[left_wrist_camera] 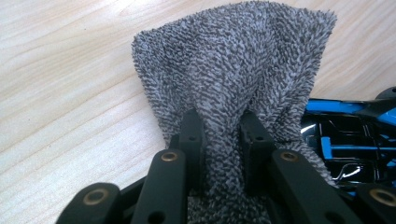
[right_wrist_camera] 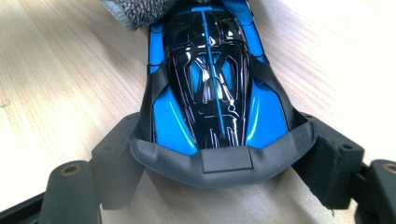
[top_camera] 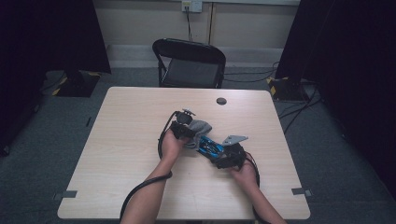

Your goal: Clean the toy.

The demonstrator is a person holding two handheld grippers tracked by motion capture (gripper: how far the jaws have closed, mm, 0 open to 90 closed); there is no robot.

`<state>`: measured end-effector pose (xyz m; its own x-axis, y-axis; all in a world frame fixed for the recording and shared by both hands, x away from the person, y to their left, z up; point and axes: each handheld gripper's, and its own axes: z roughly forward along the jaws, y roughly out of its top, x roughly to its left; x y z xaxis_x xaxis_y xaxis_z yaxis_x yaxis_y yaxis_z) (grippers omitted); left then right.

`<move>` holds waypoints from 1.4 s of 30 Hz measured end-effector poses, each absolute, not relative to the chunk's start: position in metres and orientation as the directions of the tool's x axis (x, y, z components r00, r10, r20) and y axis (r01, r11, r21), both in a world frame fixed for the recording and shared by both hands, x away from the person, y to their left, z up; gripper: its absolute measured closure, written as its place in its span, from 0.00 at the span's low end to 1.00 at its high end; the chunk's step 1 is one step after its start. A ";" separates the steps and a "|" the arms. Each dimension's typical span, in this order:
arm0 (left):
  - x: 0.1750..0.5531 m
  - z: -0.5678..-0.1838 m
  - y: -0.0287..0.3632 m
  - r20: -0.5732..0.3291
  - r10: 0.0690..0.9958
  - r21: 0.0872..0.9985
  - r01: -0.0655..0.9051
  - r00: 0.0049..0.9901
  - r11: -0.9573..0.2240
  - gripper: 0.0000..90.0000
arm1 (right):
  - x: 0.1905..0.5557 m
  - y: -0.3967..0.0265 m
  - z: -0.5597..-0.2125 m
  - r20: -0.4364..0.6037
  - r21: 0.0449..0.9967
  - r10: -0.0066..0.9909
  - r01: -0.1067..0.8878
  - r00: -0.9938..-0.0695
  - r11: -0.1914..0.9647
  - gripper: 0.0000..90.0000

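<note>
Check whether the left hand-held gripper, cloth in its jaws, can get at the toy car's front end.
Probably yes: the left hand-held gripper holds the grey cloth right against the blue toy car, with nothing between.

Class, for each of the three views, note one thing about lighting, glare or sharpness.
High view: dim, room corners almost black, table evenly lit. Left gripper view: cloth sharp, jaws slightly soft. Right gripper view: white glare streaks on the car, table overexposed at right.
</note>
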<state>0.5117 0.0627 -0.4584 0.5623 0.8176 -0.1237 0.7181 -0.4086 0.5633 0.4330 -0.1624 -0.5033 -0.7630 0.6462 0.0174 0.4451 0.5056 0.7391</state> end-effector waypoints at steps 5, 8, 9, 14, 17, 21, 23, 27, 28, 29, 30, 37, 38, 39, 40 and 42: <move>0.514 -0.460 0.069 -0.113 0.830 0.556 0.727 0.546 -0.402 0.83 | 0.433 -0.162 -0.503 0.018 0.739 0.646 0.445 -0.763 0.505 0.26; 0.515 -0.461 0.075 -0.118 0.836 0.554 0.734 0.536 -0.392 0.83 | 0.433 -0.162 -0.503 0.018 0.739 0.646 0.445 -0.763 0.505 0.26; 0.514 -0.462 0.078 -0.122 0.837 0.555 0.735 0.534 -0.389 0.83 | 0.433 -0.162 -0.503 0.018 0.739 0.646 0.446 -0.763 0.505 0.26; 0.512 -0.462 0.091 -0.099 0.846 0.549 0.738 0.523 -0.392 0.83 | 0.433 -0.162 -0.503 0.019 0.739 0.647 0.446 -0.762 0.504 0.26; 0.510 -0.461 0.100 -0.102 0.855 0.551 0.744 0.509 -0.378 0.83 | 0.433 -0.162 -0.503 0.018 0.739 0.647 0.446 -0.762 0.504 0.26; 0.508 -0.459 0.110 -0.100 0.859 0.551 0.747 0.502 -0.372 0.83 | 0.433 -0.162 -0.503 0.019 0.739 0.647 0.446 -0.762 0.504 0.26; 0.506 -0.458 0.113 -0.100 0.859 0.553 0.746 0.502 -0.372 0.83 | 0.433 -0.162 -0.503 0.019 0.739 0.647 0.447 -0.762 0.504 0.26; 0.503 -0.454 0.118 -0.099 0.859 0.556 0.744 0.503 -0.372 0.83 | 0.433 -0.162 -0.503 0.020 0.739 0.647 0.447 -0.762 0.504 0.26; 0.502 -0.453 0.120 -0.100 0.859 0.557 0.744 0.502 -0.370 0.83 | 0.433 -0.162 -0.503 0.019 0.739 0.648 0.447 -0.762 0.504 0.26; 0.501 -0.452 0.121 -0.094 0.857 0.559 0.739 0.506 -0.375 0.83 | 0.433 -0.162 -0.503 0.019 0.739 0.647 0.447 -0.762 0.504 0.26; 0.500 -0.451 0.122 -0.094 0.856 0.559 0.739 0.508 -0.377 0.83 | 0.433 -0.163 -0.503 0.019 0.739 0.647 0.447 -0.762 0.504 0.26; 0.487 -0.452 0.124 -0.097 0.837 0.566 0.722 0.538 -0.398 0.83 | 0.434 -0.163 -0.503 0.018 0.737 0.641 0.444 -0.767 0.510 0.24; 0.485 -0.452 0.124 -0.099 0.836 0.569 0.720 0.539 -0.397 0.83 | 0.434 -0.163 -0.503 0.015 0.735 0.644 0.445 -0.765 0.511 0.22; 0.485 -0.451 0.125 -0.102 0.834 0.570 0.719 0.542 -0.398 0.83 | 0.435 -0.164 -0.503 0.013 0.733 0.647 0.447 -0.763 0.512 0.21; 0.484 -0.451 0.125 -0.106 0.833 0.574 0.718 0.542 -0.394 0.83 | 0.435 -0.165 -0.503 0.011 0.732 0.646 0.446 -0.763 0.515 0.20; 0.482 -0.449 0.125 -0.105 0.832 0.578 0.714 0.545 -0.395 0.83 | 0.435 -0.166 -0.503 0.025 0.730 0.645 0.455 -0.764 0.510 0.18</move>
<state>0.4821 0.1254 -0.4486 0.5454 0.8315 -0.1052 0.7139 -0.3952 0.5780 0.4353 -0.1664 -0.5028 -0.7636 0.6452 0.0250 0.4549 0.5101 0.7300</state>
